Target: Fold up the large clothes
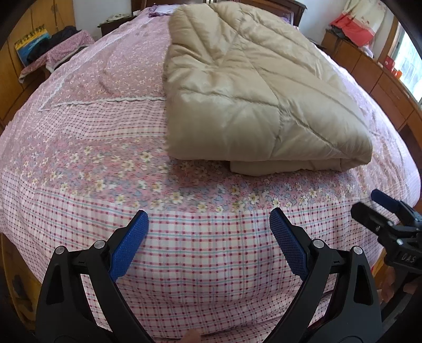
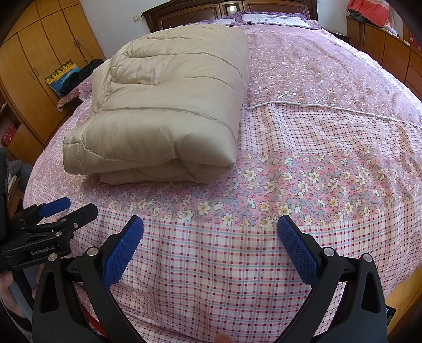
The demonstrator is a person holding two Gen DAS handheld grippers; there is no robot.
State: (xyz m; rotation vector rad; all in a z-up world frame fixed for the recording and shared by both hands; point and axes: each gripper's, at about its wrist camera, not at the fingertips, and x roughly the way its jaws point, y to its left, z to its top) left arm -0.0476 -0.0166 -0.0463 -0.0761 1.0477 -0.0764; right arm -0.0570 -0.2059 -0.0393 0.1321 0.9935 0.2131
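A beige quilted down garment (image 1: 248, 89) lies folded in a thick stack on the bed, also in the right wrist view (image 2: 168, 105). My left gripper (image 1: 209, 224) is open and empty above the foot of the bed, short of the garment's near edge. It also shows in the right wrist view (image 2: 68, 208) at the left. My right gripper (image 2: 209, 232) is open and empty, also short of the garment. It shows at the right edge of the left wrist view (image 1: 369, 205).
The bed carries a pink floral and checked bedspread (image 1: 105, 147) (image 2: 329, 158). Wooden wardrobes (image 2: 34, 60) stand on the left, a wooden cabinet (image 1: 369, 76) on the right, a dark headboard (image 2: 226, 10) at the far end. A side stand with clothes (image 1: 52, 52) is at the left.
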